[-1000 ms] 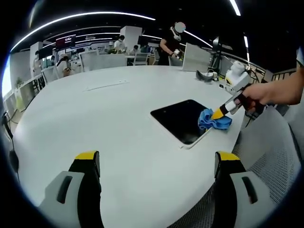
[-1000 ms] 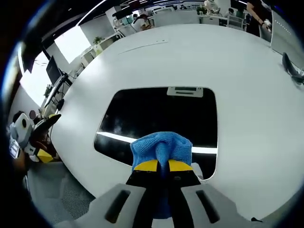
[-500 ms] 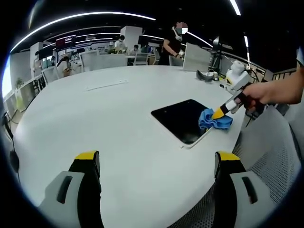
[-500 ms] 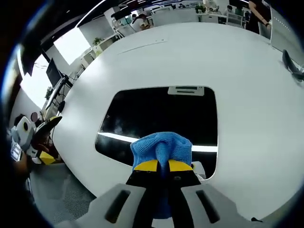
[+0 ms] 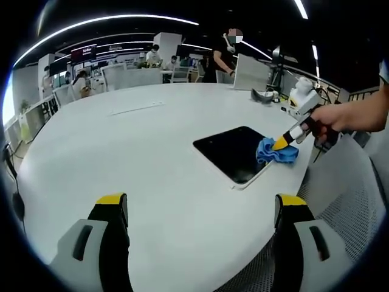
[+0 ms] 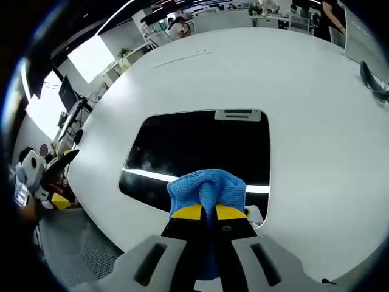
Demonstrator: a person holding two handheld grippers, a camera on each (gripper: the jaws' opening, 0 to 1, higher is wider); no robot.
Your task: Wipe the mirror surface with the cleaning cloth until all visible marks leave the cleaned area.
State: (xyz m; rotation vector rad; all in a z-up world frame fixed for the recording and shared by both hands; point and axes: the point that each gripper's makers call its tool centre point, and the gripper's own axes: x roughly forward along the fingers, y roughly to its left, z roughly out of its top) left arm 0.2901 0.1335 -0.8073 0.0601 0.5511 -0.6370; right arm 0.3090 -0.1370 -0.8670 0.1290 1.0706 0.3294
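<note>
R gripper, jaws clamped on the blue cloth, sat at the mirror's near edge w/ the glass stretching straight ahead; L gripper hung wide open, empty, well off.

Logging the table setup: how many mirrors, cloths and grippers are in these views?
Mirror: 1
Blue cleaning cloth: 1
Grippers: 2, the left gripper and the right gripper, which is shut on the cloth
Total: 4

Glossy dark mirror, reflecting a light strip; soft, nubbly blue cloth; smooth matt white table; matt grey plastic gripper, yellow-tipped.
</note>
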